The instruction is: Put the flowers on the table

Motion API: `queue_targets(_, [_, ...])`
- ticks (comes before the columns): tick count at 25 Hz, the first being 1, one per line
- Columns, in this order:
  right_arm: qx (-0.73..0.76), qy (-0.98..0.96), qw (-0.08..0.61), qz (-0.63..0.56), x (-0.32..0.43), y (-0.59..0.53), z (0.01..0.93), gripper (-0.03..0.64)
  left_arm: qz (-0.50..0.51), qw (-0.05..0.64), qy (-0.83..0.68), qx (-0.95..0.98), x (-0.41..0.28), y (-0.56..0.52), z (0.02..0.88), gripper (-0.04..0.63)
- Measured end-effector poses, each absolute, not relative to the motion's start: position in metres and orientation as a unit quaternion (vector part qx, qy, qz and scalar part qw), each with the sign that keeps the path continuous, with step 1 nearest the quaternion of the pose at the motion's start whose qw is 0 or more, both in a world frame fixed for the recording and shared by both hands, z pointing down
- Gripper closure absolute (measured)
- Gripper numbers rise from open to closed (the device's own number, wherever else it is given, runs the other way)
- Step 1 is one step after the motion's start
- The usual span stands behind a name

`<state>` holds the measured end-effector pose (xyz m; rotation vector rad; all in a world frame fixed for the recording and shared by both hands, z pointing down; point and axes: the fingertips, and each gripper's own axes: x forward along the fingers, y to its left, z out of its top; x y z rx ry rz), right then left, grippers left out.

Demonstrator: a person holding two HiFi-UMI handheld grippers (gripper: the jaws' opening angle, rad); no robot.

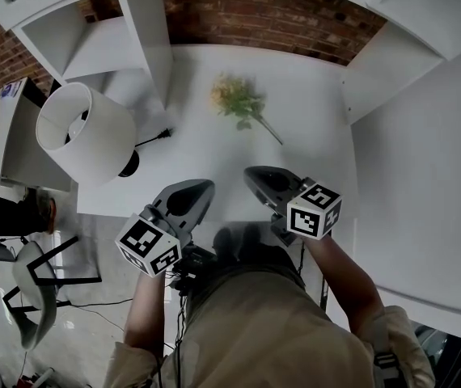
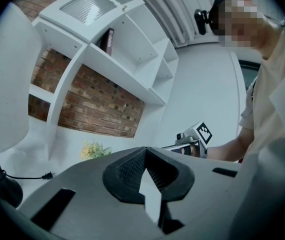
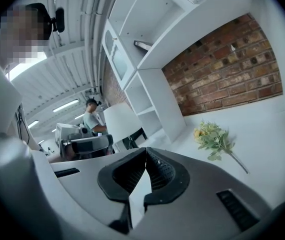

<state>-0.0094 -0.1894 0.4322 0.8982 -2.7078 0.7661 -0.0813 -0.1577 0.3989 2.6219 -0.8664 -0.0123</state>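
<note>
1. As the flowers (image 1: 232, 97) lie on the table (image 1: 311, 160), far from the left gripper (image 1: 206, 187) and right gripper (image 1: 251, 171), no lifting is needed.
2. Both are shut and empty, and should be kept back.

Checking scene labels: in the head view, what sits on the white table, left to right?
lamp → power plug → flowers

We see flowers (image 1: 236, 99) lying on white table (image 1: 311, 128), 12 o'clock | lamp (image 1: 85, 132) at 9 o'clock of them | left gripper (image 1: 204, 186), right gripper (image 1: 251, 173) at 6 o'clock, clear of flowers
</note>
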Motion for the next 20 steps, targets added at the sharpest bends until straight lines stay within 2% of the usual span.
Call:
queue_targets(8, [0.293, -0.925, 0.086, 0.226, -0.003, -0.179, 0.409, 0.594, 0.005, 0.179, -0.301, 0.937, -0.069, -0.155, 0.392, 0.588])
queue_targets(14, [0.289, -0.935, 0.119, 0.168, 0.009, -0.153, 0.408, 0.594, 0.018, 0.182, -0.292, 0.939, -0.045, -0.147, 0.396, 0.588])
queue_targets(20, [0.295, -0.936, 0.115, 0.156, 0.032, -0.136, 0.408, 0.594, 0.017, 0.166, -0.278, 0.946, -0.019, -0.13, 0.386, 0.588])
